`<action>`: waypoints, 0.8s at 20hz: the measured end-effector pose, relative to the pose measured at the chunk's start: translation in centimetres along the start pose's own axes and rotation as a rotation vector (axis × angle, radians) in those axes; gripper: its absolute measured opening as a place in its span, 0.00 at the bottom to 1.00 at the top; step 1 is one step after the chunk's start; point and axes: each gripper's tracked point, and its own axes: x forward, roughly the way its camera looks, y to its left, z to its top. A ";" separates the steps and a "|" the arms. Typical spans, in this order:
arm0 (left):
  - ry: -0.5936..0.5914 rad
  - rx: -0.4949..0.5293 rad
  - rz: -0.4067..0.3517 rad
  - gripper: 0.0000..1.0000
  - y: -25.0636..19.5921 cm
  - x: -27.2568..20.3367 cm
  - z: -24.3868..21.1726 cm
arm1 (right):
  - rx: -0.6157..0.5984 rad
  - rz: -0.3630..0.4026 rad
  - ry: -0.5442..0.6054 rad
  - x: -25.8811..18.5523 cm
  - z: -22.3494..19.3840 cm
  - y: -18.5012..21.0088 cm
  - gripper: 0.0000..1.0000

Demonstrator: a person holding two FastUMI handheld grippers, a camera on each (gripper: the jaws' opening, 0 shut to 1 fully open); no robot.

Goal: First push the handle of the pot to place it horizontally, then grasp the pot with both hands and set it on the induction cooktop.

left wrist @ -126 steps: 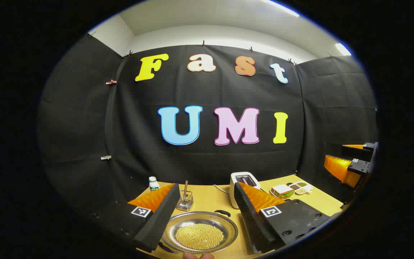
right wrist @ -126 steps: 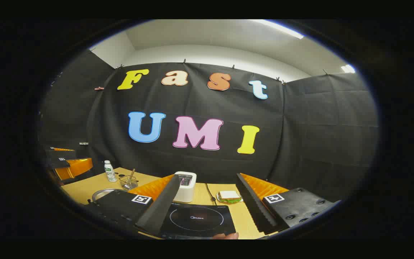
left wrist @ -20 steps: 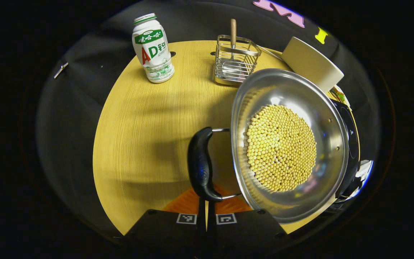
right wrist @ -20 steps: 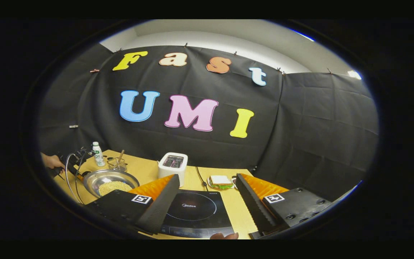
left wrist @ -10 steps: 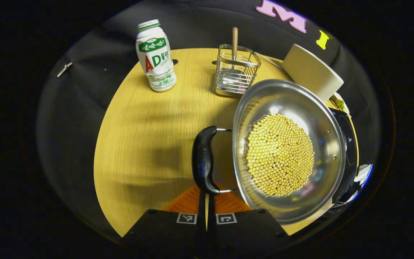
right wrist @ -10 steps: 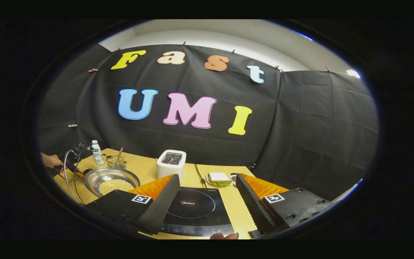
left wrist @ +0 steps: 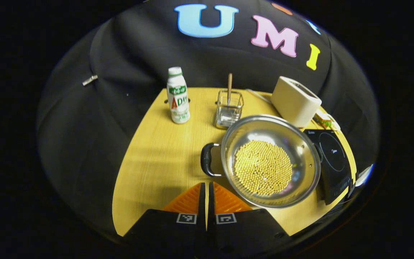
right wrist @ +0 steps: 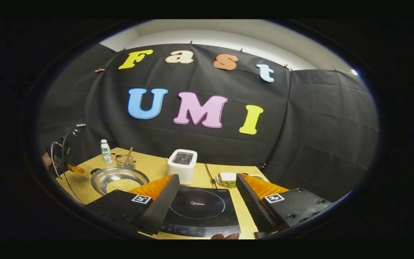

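Wooden table (left wrist: 149, 158), black cloth behind. Pot (left wrist: 270, 160) just left of cooktop (right wrist: 198, 208). My left gripper (left wrist: 207, 189) pressed together, short of pot handle (left wrist: 207, 159). My right gripper (right wrist: 207, 196) spread above cooktop, empty.

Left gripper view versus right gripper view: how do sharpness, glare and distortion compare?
Left gripper view: crisp and warm, a bright glare patch inside the steel pot, soft shadows on the table, whose edges bow with the fisheye. Right gripper view: softer and dimmer, the pot small at lower left, ceiling light blown out, the induction cooktop dark but readable.
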 end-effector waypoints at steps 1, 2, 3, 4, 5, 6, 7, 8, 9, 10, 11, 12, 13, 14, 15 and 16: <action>-0.057 0.015 0.015 0.05 0.1 -0.6 0.9 | -0.002 0.017 0.005 0.4 -0.2 0.7 0.98; -0.110 0.021 0.026 0.05 0.2 -1.2 1.8 | -0.001 0.040 0.014 1.0 -0.3 1.5 0.98; -0.156 0.020 0.021 0.05 -0.1 -1.8 2.6 | 0.001 0.062 0.024 1.5 -0.6 2.4 0.98; -0.197 0.012 0.014 0.05 -0.3 -2.3 3.5 | 0.005 0.080 0.032 2.0 -0.7 3.1 0.98; -0.229 0.007 0.008 0.16 -0.4 -2.7 4.0 | 0.009 0.093 0.036 2.6 -0.8 3.7 0.98; -0.253 0.005 0.008 0.24 -0.3 -2.8 4.4 | 0.010 0.104 0.039 3.1 -0.8 4.2 0.98; -0.269 0.004 0.005 0.36 -0.3 -2.8 4.6 | 0.009 0.117 0.041 3.7 -0.8 5.0 0.98; -0.280 0.002 -0.008 0.43 -0.6 -2.7 4.9 | 0.010 0.131 0.045 4.3 -1.0 5.7 0.98; -0.283 0.000 -0.021 0.58 -1.0 -2.6 5.1 | 0.015 0.149 0.052 4.9 -1.2 6.5 0.98; -0.289 -0.001 -0.038 0.66 -1.3 -2.4 5.3 | 0.024 0.168 0.063 5.4 -1.6 7.4 0.98; -0.288 0.000 -0.044 0.82 -1.5 -2.0 5.4 | 0.036 0.183 0.077 6.1 -2.1 8.4 0.98; -0.284 0.004 -0.057 0.89 -1.7 -1.6 5.6 | 0.050 0.194 0.091 6.6 -2.6 9.1 0.98; -0.273 0.004 -0.067 0.96 -2.1 -1.0 5.4 | 0.064 0.204 0.107 7.2 -3.2 9.8 0.98; -0.256 0.000 -0.076 0.96 -2.3 -0.2 5.2 | 0.075 0.212 0.122 7.8 -3.8 10.6 0.98; -0.234 -0.005 -0.083 0.96 -2.5 0.6 4.9 | 0.080 0.217 0.139 8.4 -4.6 11.3 0.98; -0.213 -0.011 -0.085 0.96 -2.5 1.5 4.6 | 0.079 0.221 0.161 9.0 -5.5 11.9 0.98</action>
